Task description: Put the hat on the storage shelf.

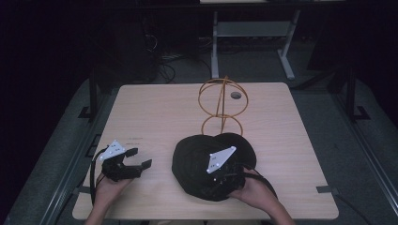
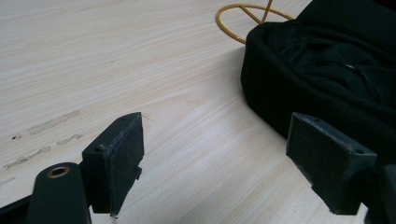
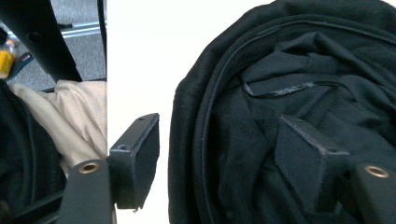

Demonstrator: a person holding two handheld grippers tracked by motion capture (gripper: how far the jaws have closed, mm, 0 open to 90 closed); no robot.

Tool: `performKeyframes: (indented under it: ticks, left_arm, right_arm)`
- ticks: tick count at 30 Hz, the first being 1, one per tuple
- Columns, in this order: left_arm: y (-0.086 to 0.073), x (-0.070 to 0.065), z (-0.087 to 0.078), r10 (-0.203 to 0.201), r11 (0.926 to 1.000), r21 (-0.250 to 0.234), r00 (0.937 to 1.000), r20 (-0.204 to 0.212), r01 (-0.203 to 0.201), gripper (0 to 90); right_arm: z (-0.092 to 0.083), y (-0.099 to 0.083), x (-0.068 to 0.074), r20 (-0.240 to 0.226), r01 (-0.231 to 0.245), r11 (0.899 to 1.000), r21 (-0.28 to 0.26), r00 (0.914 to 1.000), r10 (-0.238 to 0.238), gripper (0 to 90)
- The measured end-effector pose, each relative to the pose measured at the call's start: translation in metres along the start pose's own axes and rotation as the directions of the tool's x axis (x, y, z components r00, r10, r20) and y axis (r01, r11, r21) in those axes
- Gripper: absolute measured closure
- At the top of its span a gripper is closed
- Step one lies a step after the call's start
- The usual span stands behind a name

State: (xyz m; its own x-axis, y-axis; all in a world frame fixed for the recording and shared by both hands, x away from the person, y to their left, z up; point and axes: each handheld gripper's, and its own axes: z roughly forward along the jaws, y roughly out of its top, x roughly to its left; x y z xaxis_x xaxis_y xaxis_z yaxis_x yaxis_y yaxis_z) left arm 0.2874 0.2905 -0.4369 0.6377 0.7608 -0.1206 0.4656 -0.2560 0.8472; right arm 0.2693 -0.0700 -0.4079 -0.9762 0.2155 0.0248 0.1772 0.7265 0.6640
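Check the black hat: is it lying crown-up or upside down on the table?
Upside down. The black hat shows its inner lining, seams and label in the right gripper view, and its opening faces up on the table.

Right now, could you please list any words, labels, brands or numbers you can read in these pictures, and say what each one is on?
No text can be read.
Sewn label inside the black hat: a line of lettering, too blurred to read.
Grey plate on the left gripper: small dark marks, too small to read.
Grey plate on the right gripper: small dark marks, too small to read.
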Motion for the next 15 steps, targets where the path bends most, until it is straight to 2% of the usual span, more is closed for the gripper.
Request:
performKeyframes:
  ticks: [7, 15]
  left_arm:
    - [0.0, -0.0001, 0.0002, 0.011, 0.9999, 0.005, 0.9999, -0.005, -0.011, 19.1]
    - [0.0002, -0.0005, 0.0011, 0.01, 0.9999, 0.006, 0.9999, -0.004, -0.01, 19.1]
  right_arm:
    - [0.0079, 0.0037, 0.0018, 0.003, 0.016, 1.0, 0.02, 0.9999, -0.016, 43.7]
    - [0.0093, 0.0054, 0.0027, 0.012, 0.018, 0.999, 0.029, 0.9998, -0.018, 47.8]
